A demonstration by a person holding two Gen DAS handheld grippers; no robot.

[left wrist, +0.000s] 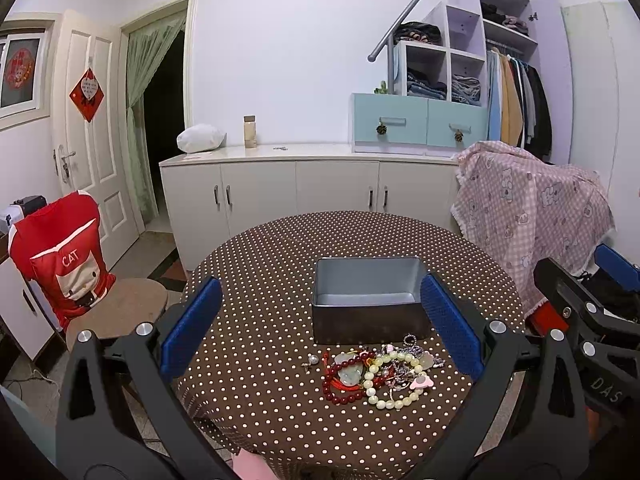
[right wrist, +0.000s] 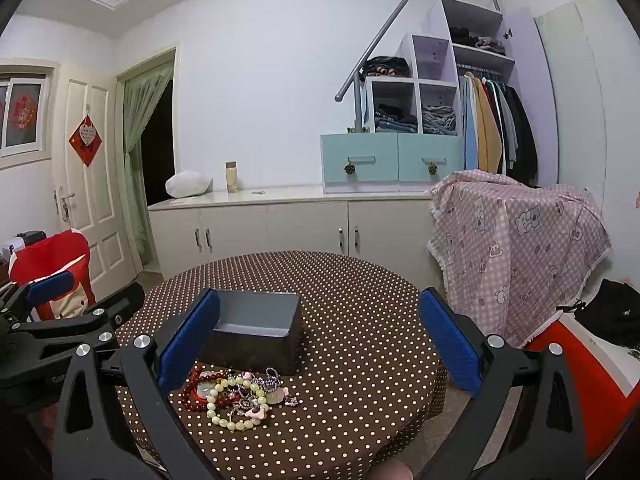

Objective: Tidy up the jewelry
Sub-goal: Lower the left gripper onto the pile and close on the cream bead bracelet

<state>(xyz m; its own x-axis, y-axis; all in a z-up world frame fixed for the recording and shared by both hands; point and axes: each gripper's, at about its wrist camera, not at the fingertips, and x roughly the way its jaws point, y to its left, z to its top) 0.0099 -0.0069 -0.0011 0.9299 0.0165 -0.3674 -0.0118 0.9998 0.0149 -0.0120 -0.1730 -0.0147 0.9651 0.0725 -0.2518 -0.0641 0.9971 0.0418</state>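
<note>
A tangled heap of jewelry (left wrist: 376, 376) (red beads, pale green beads, pink charms and a jade-coloured pendant) lies on the round table (left wrist: 256, 320) with its brown polka-dot cloth, just on the near side of an open grey metal box (left wrist: 366, 300). The left gripper (left wrist: 320, 332) hangs above the near part of the table with its blue pads spread wide and nothing between them. The right gripper (right wrist: 320, 344) is likewise wide apart and empty, the heap lying near its left pad.
</note>
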